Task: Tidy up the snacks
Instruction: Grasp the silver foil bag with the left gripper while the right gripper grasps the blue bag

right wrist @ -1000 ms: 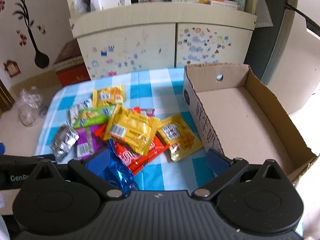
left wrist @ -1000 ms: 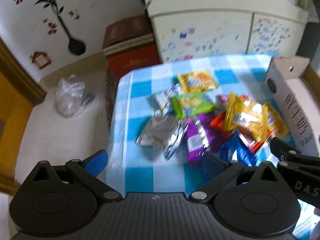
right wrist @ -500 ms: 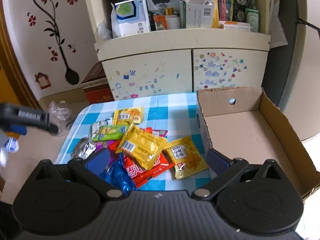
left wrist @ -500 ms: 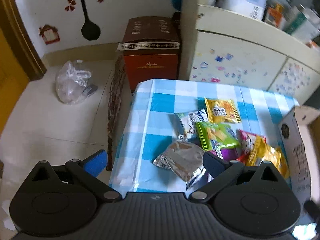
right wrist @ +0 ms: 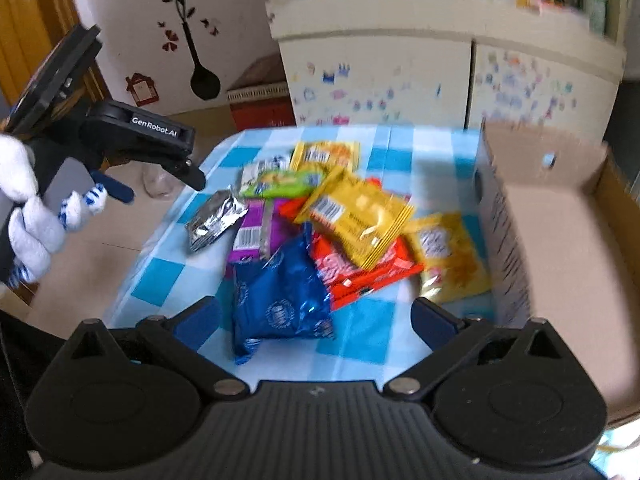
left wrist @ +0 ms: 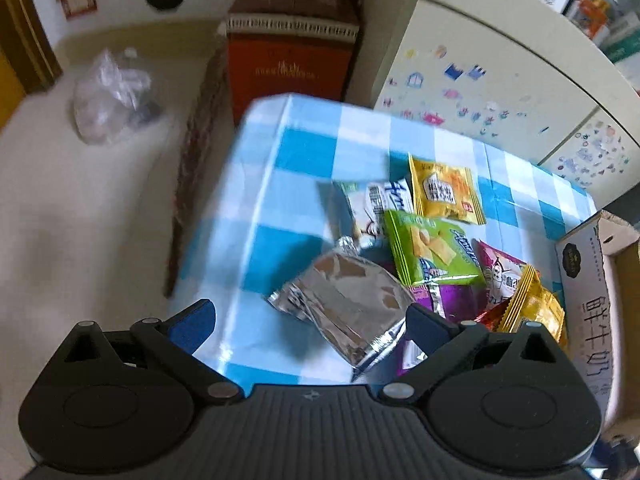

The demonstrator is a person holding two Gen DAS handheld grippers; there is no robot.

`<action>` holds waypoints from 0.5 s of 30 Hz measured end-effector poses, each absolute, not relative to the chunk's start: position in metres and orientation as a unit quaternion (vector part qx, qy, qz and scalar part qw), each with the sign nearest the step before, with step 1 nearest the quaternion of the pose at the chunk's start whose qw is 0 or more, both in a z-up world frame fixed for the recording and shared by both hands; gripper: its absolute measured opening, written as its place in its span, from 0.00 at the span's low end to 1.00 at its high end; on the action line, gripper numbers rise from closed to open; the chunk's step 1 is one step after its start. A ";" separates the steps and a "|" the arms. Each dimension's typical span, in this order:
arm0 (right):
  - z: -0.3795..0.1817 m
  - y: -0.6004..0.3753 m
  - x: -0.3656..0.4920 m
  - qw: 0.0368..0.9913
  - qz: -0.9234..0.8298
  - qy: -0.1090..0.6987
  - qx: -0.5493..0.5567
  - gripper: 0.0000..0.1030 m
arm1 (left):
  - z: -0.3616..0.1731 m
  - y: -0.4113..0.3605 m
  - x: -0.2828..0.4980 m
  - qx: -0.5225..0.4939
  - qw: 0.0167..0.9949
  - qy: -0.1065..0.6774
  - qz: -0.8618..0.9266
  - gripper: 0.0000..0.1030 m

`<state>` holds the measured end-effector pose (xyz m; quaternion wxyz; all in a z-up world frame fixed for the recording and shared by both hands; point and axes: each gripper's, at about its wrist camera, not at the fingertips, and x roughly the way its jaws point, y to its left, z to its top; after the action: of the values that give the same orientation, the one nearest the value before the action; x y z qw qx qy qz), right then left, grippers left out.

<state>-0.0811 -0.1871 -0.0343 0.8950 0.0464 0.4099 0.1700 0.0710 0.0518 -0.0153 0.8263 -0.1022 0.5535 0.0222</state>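
Note:
Several snack packets lie in a pile on the blue-checked table (left wrist: 280, 184). A silver foil packet (left wrist: 348, 300) lies nearest my left gripper (left wrist: 308, 320), which is open and empty just above and before it. A green packet (left wrist: 430, 248) and a yellow packet (left wrist: 444, 190) lie behind it. In the right wrist view, a blue packet (right wrist: 280, 292) lies between the fingers of my open, empty right gripper (right wrist: 316, 320), with a red packet (right wrist: 360, 272) and a yellow packet (right wrist: 356, 216) beyond. The left gripper (right wrist: 156, 164) shows at the left there.
An open cardboard box (right wrist: 560, 232) stands on the table's right side; its wall shows in the left wrist view (left wrist: 588, 296). A cream cabinet (right wrist: 440, 68) stands behind the table. A red-brown box (left wrist: 292, 40) and a plastic bag (left wrist: 108, 96) sit on the floor at left.
Both grippers have come lower and closer to the snack pile. The left gripper has shifted toward the silver packet. Both stay open and empty.

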 end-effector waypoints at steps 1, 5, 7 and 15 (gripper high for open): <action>-0.035 -0.186 -0.079 0.894 0.172 0.410 0.055 0.97 | -0.019 0.053 0.073 -0.114 0.823 0.556 0.022 1.00; -0.038 -0.179 -0.073 0.895 0.174 0.405 0.068 0.97 | -0.028 0.055 0.080 -0.151 0.813 0.560 0.038 1.00; -0.043 -0.175 -0.069 0.893 0.175 0.409 0.064 0.97 | -0.033 0.054 0.084 -0.167 0.808 0.563 0.045 1.00; -0.057 -0.163 -0.063 0.892 0.175 0.415 0.042 0.87 | -0.049 0.044 0.098 -0.167 0.805 0.565 0.069 1.00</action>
<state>-0.0633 -0.1628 -0.0568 0.8918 0.0417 0.4153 0.1746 0.0983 0.0435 -0.0492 0.8051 -0.1667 0.5650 0.0689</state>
